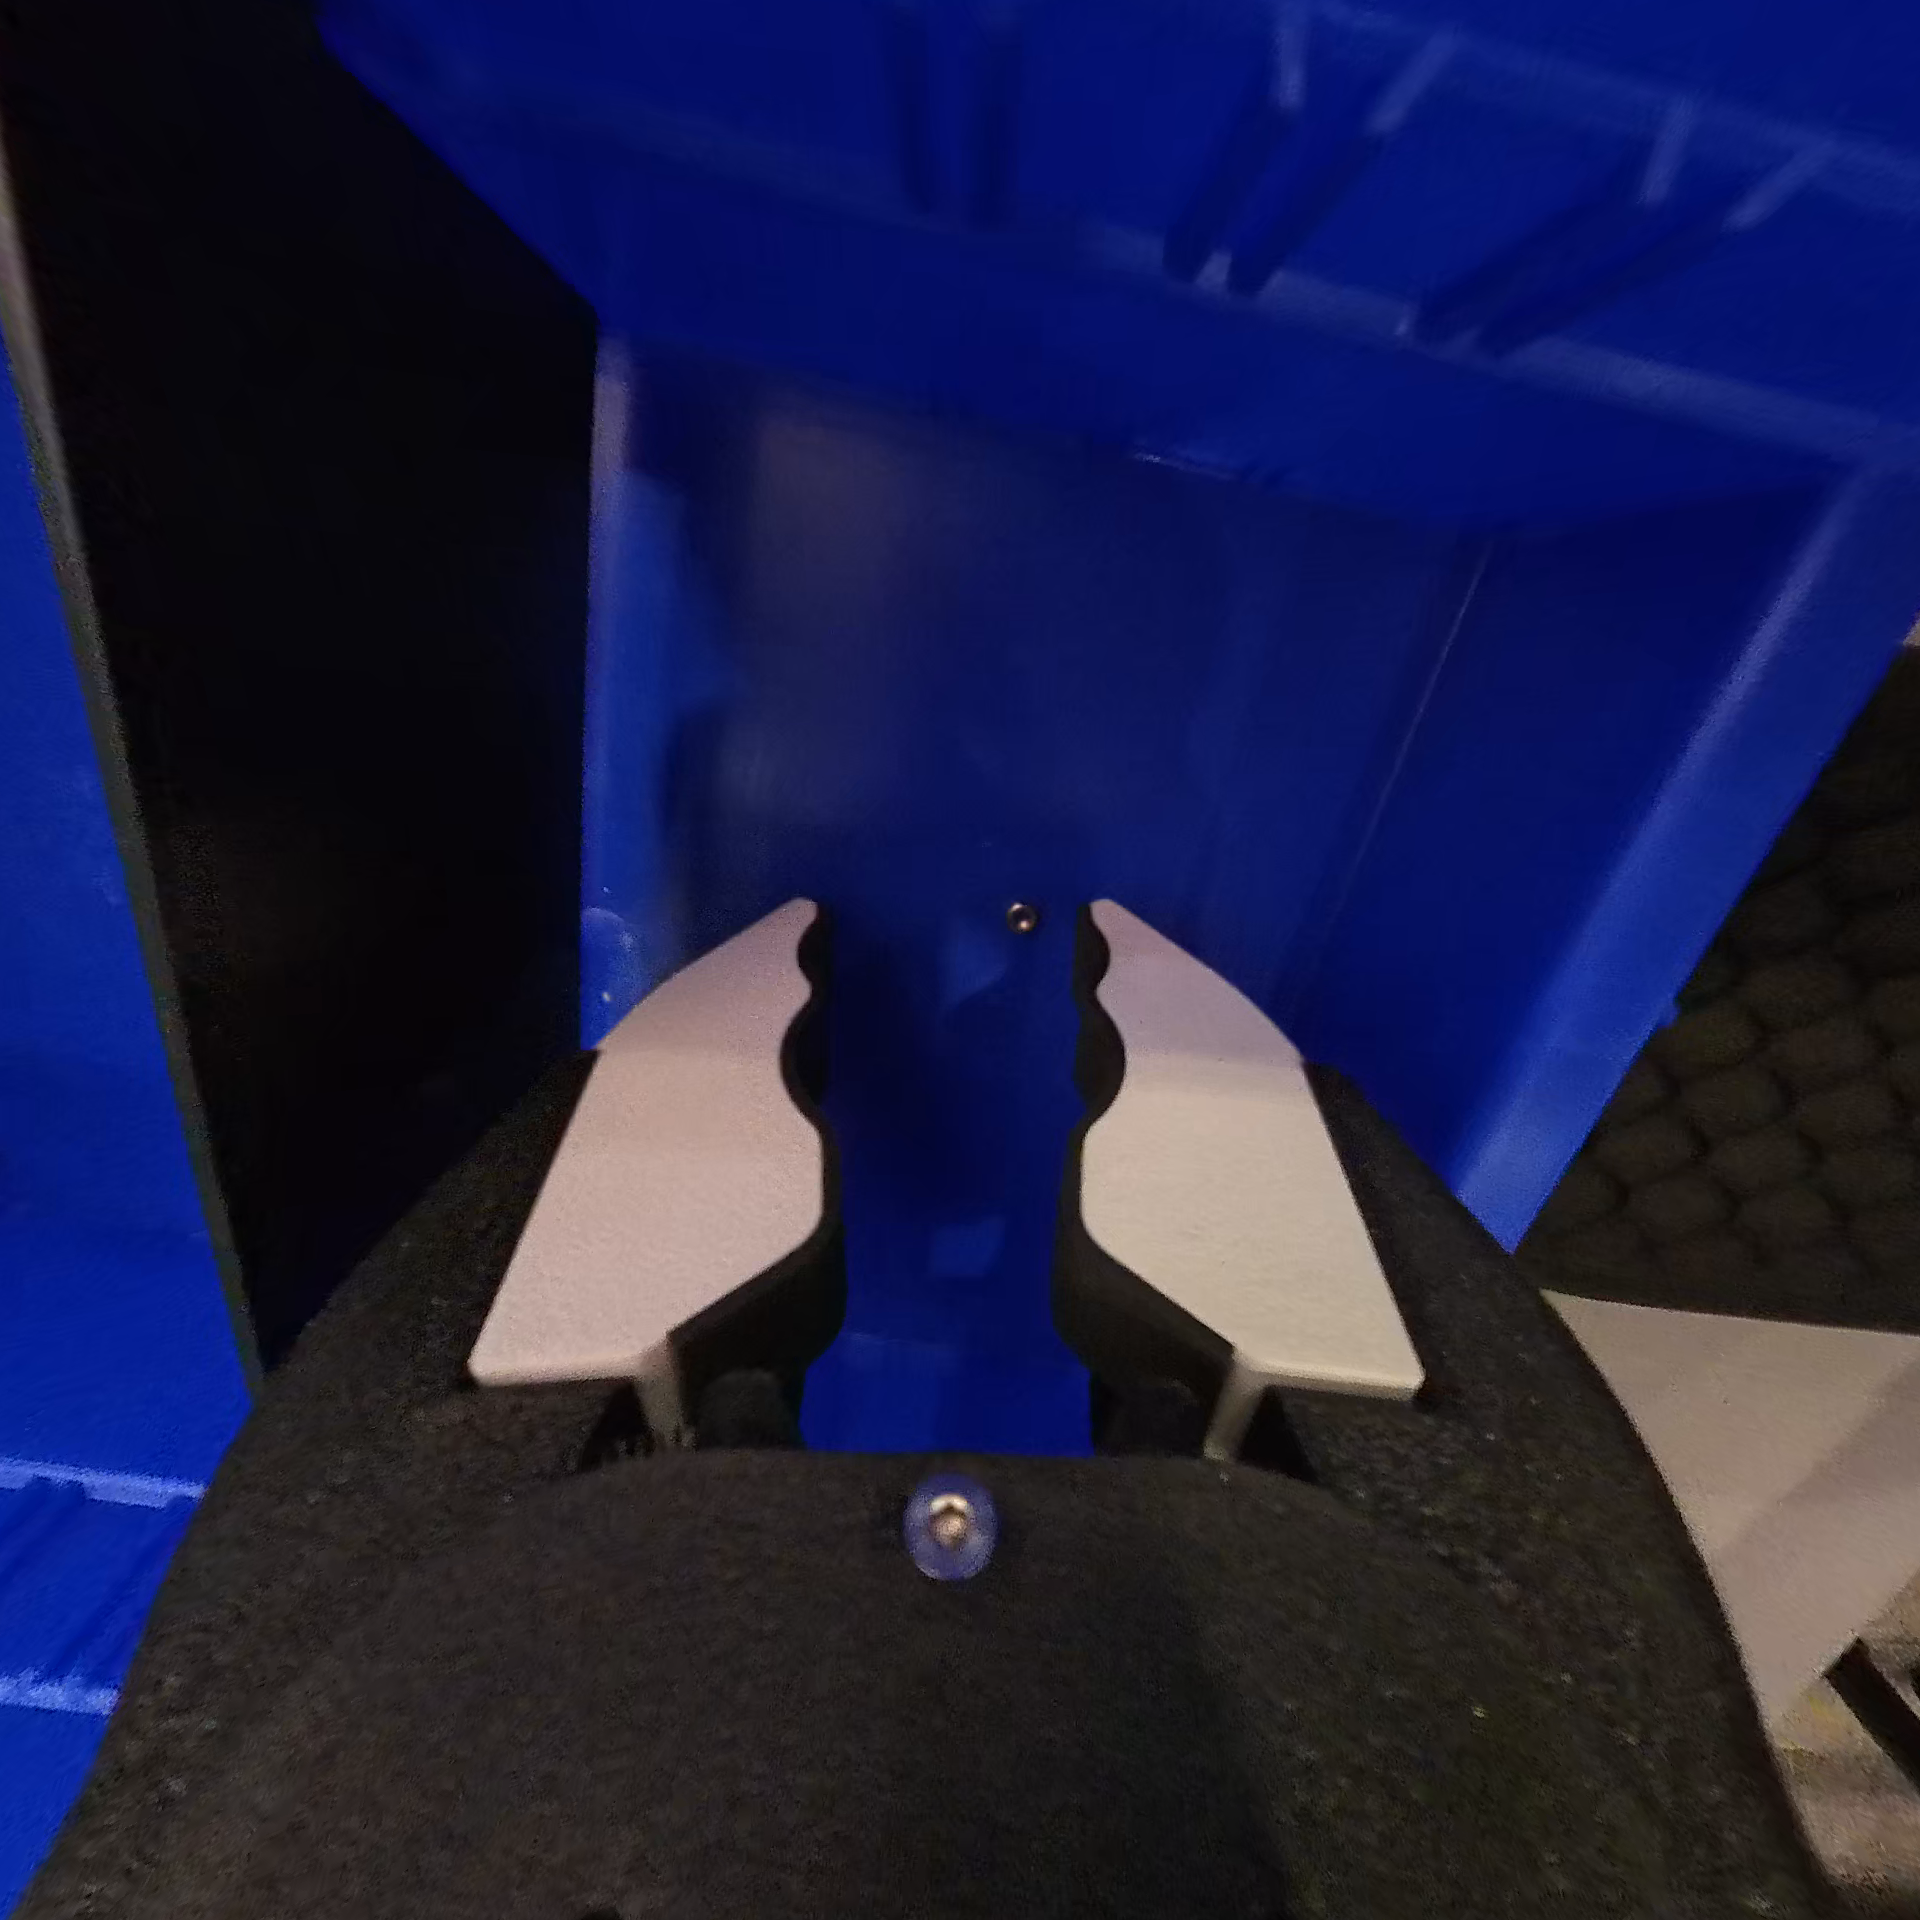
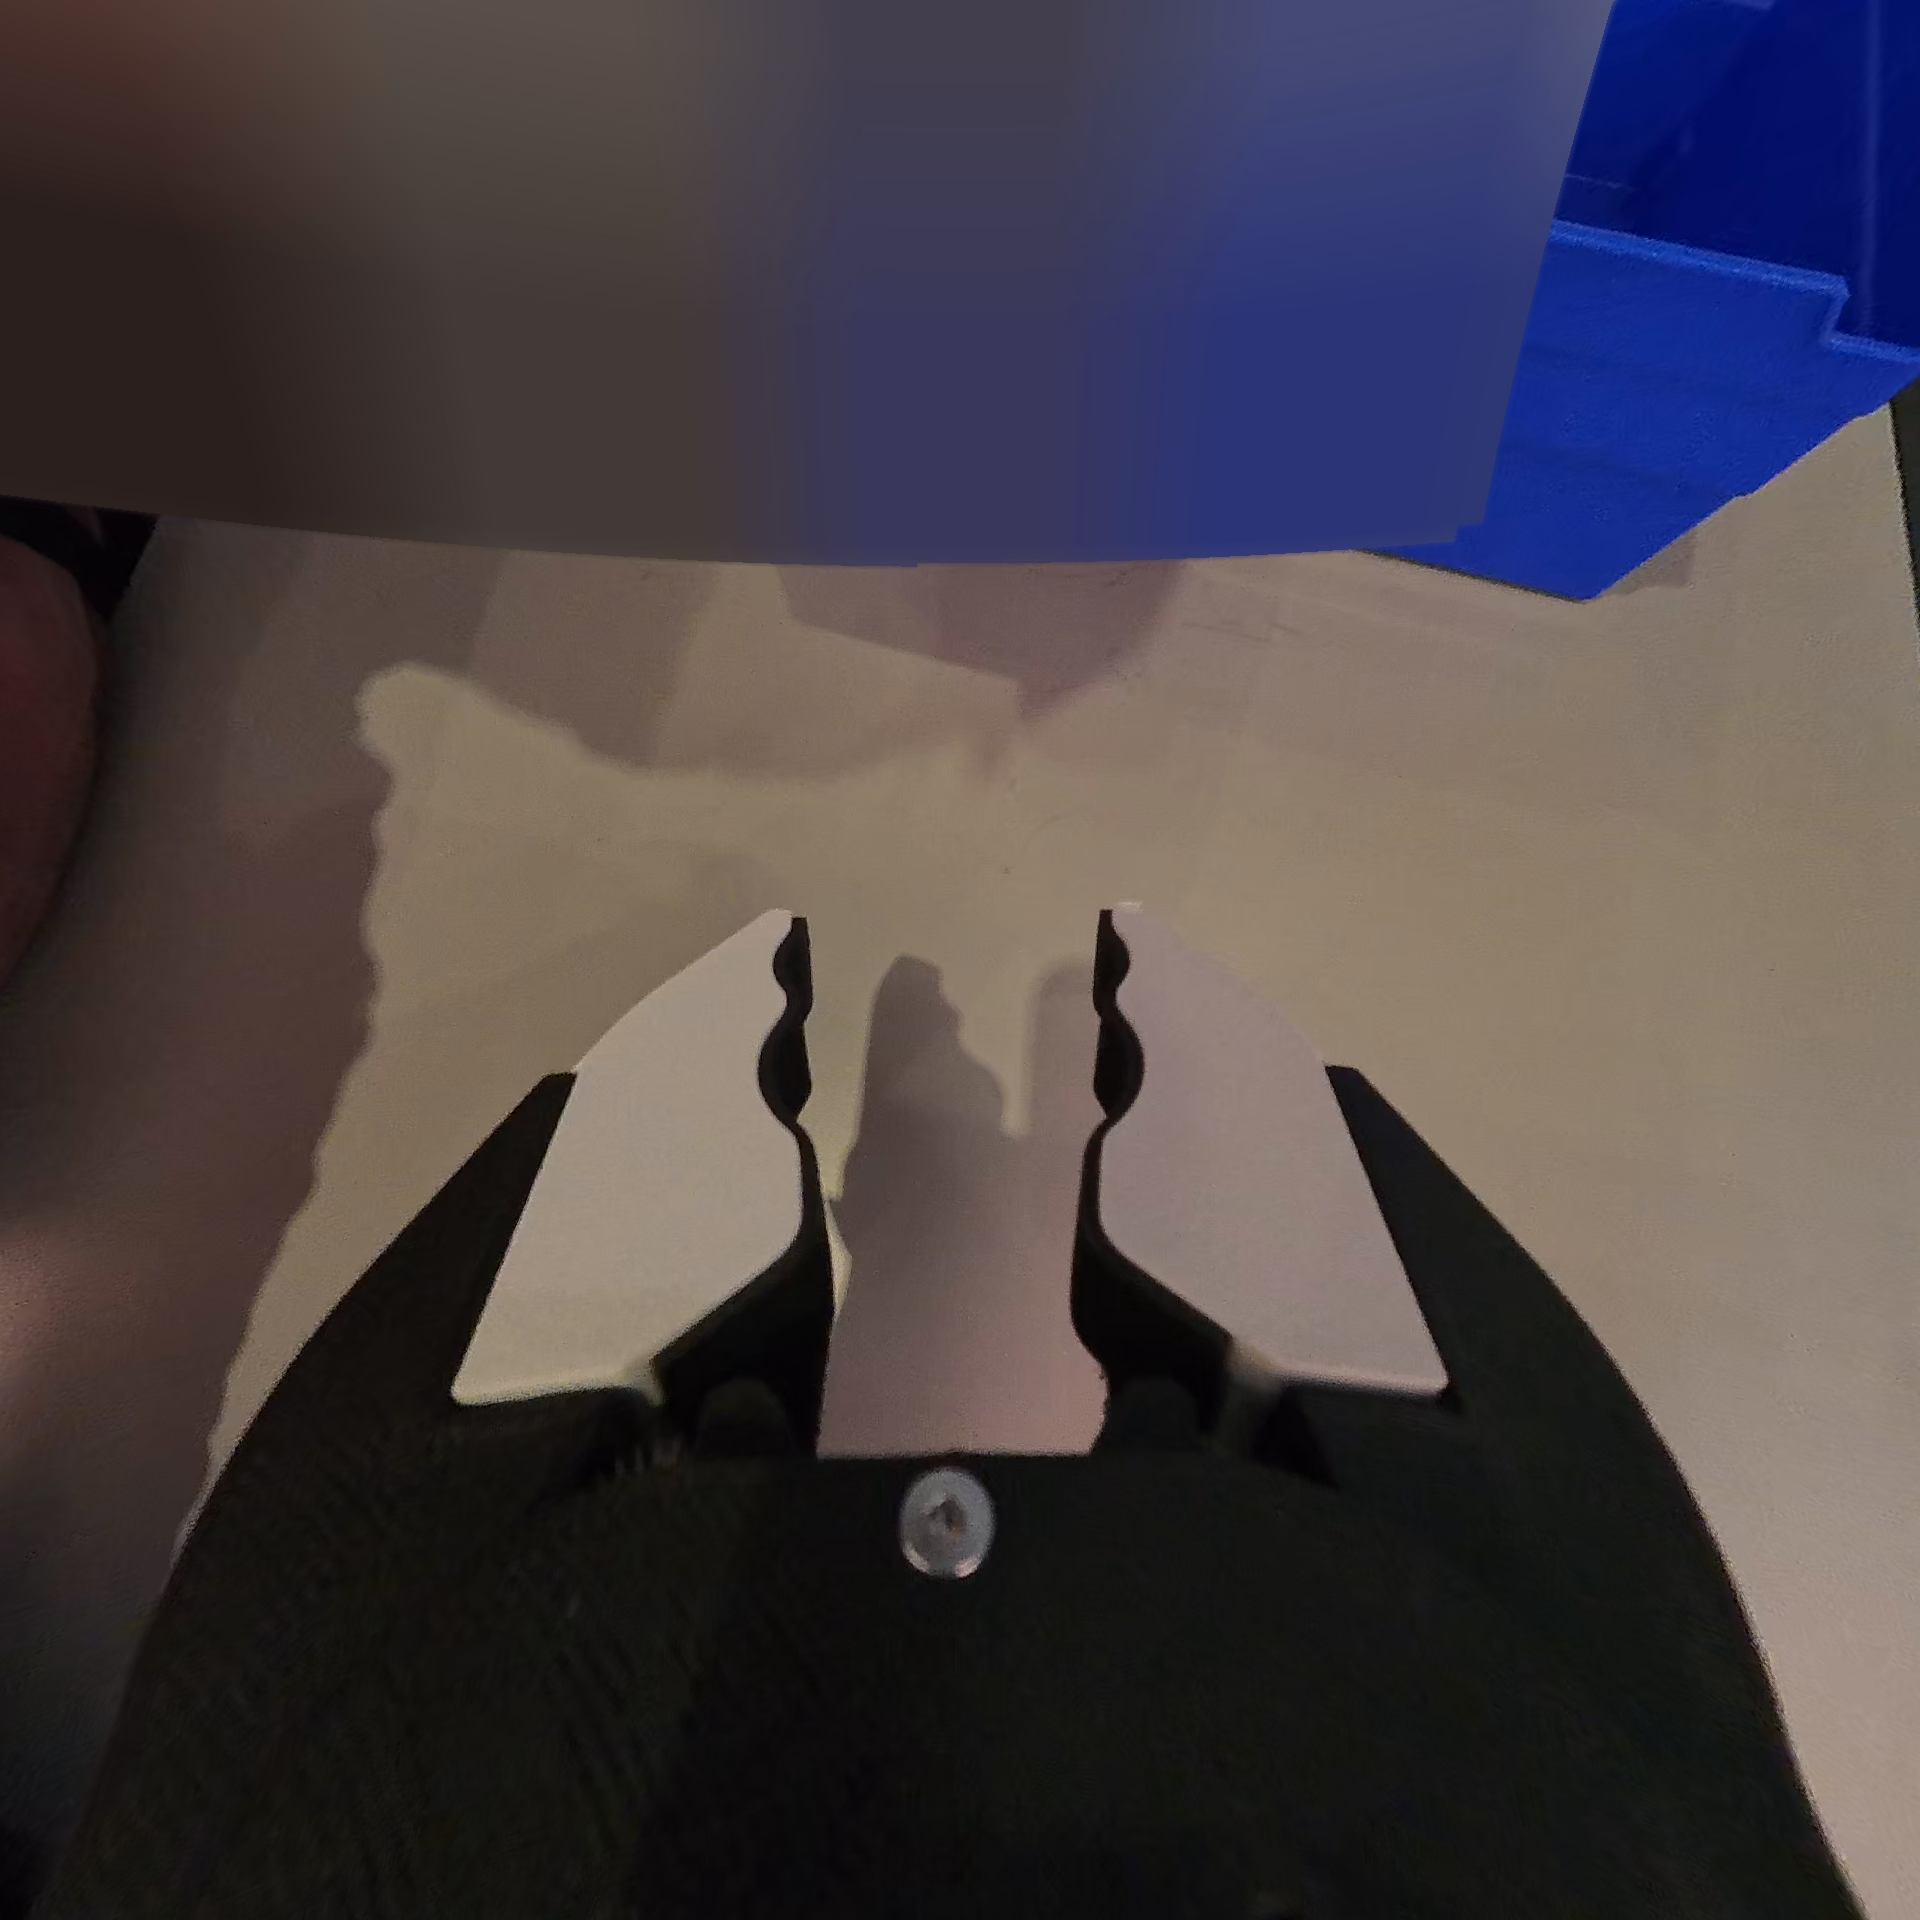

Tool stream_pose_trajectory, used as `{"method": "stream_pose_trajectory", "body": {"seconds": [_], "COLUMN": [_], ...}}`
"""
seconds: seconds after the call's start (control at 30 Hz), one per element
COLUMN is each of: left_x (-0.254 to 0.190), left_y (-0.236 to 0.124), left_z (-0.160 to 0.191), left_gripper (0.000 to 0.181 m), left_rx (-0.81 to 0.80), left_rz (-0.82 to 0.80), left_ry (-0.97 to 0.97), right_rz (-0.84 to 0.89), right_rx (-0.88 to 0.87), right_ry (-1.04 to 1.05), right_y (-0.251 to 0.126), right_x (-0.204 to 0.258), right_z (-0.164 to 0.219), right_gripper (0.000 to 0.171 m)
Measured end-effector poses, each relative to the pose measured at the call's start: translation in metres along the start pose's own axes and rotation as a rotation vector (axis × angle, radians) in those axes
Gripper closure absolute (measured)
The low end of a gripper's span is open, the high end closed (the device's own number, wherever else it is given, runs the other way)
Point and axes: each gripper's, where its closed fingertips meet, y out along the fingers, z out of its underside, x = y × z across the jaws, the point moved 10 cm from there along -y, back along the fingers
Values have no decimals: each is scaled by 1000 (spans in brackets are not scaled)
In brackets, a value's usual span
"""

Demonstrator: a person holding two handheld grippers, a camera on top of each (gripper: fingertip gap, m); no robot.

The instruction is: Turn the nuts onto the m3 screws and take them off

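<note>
The left tongs (image 1: 954, 914) gape empty inside a blue bin (image 1: 1195, 675); one tiny nut (image 1: 1022, 916) lies on its floor, just beyond the tips. It could slip flat under the pads or skid away — too small to pinch easily. The right tongs (image 2: 954, 920), also parted and empty, hang over the bare tabletop (image 2: 1455, 883).

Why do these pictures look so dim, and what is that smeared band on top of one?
Left wrist view: the blue bin is dim, soft and bowed by the wide lens. Right wrist view: the band is privacy blur added afterwards; the right gripper casts a soft-edged shadow on the pale table.
</note>
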Motion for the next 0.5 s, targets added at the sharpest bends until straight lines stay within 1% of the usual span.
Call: {"method": "stream_pose_trajectory", "body": {"seconds": [0.07,0.1,0.4,0.5], "left_x": [-2,-3,-10,-11], "left_y": [-1,-1,0,0], "left_z": [0,0,1,1], "left_gripper": [146,145,168,171], "left_rx": [-15,-17,-20,-21], "left_rz": [2,-9,12,12], "left_ry": [4,5,37,38], "right_rz": [-4,-5,-20,-24], "right_rx": [2,3,28,27], "right_ry": [-2,-3,-16,-18], "right_y": [1,1,4,4], "right_x": [1,1,3,4], "right_z": [0,0,0,0], "right_gripper": [118,118,119,119]}}
